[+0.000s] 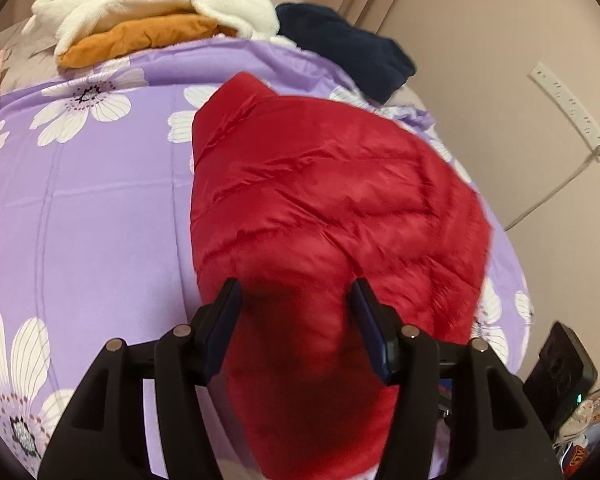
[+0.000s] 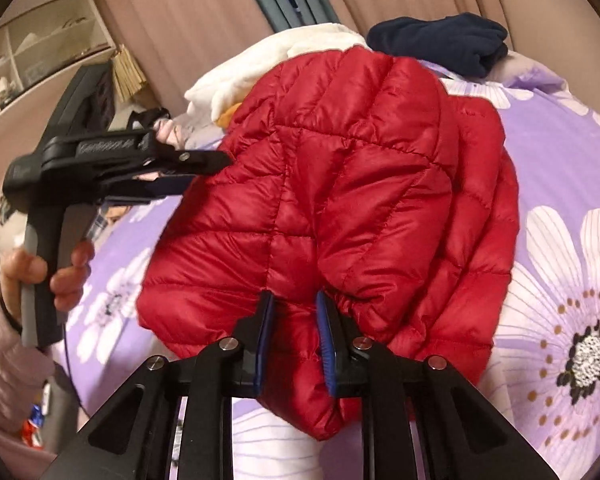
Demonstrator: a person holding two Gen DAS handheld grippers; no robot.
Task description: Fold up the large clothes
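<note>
A red quilted puffer jacket (image 1: 324, 200) lies bunched on the purple flowered bedspread (image 1: 100, 208). My left gripper (image 1: 296, 296) has its fingers wide apart with red jacket fabric between them; it also shows in the right wrist view (image 2: 204, 168), at the jacket's left edge. In the right wrist view the jacket (image 2: 360, 184) fills the middle, partly folded over itself. My right gripper (image 2: 294, 308) has its blue-padded fingers closed around a bunched fold at the jacket's near edge.
A pile of white and orange clothes (image 1: 152, 12) and a dark navy garment (image 1: 348, 52) lie at the far side of the bed. A power strip (image 1: 568, 112) hangs on the wall at right. A shelf unit (image 2: 48, 48) stands at the left.
</note>
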